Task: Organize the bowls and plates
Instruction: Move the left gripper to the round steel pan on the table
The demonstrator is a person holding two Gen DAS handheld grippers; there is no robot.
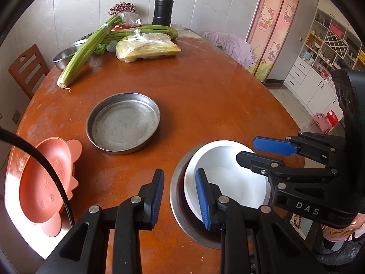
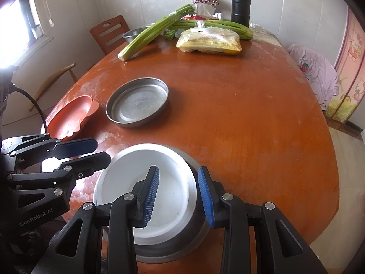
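Straddling white bowl (image 2: pixel 157 196) rim, right gripper (image 2: pixel 179 197) jaws apart (left gripper (image 1: pixel 180 199) likewise); next: clamp, lift.

Two matte black handheld grippers are showing ribbed blue pads on their fingers (image 1: pixel 157 196), with silver rivets gleaming at the linkage joints. The left gripper (image 1: pixel 180 199) is trailing a black cable (image 1: pixel 45 171) and bearing "GenRobot.AI" lettering; the right gripper (image 2: pixel 179 196) is wearing white "DAS" lettering.
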